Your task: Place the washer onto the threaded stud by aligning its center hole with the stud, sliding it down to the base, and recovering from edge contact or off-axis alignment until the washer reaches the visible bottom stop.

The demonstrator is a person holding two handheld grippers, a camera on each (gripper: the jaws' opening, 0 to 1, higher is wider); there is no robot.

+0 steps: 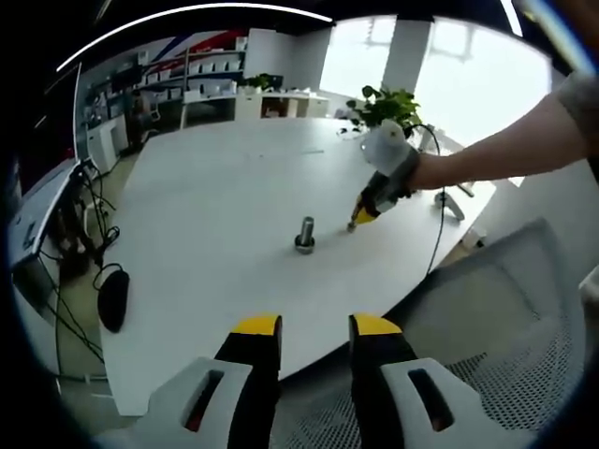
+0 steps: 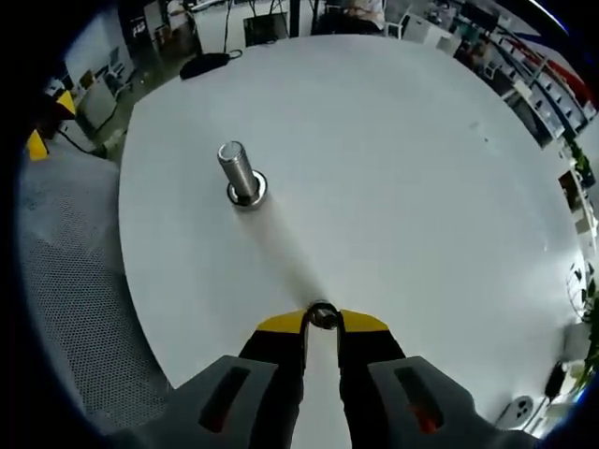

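A steel threaded stud [image 1: 305, 234] stands upright on its round base on the white table [image 1: 215, 196]. In the right gripper view the stud [image 2: 239, 173] is ahead and to the left of my right gripper [image 2: 322, 323], which is shut on a small metal washer [image 2: 323, 315] held edge-up between its yellow tips. From the left gripper view, that right gripper [image 1: 356, 223] hovers just right of the stud, low over the table, held by a person's hand. My left gripper [image 1: 315, 327] stays back at the table's near edge, open with nothing between its jaws.
A grey mesh chair [image 1: 487, 318] sits by the table edge under my left gripper. A black mouse [image 1: 112, 299] and cables lie on the floor side to the left. A potted plant [image 1: 388, 103] and a cable stand at the table's far right edge.
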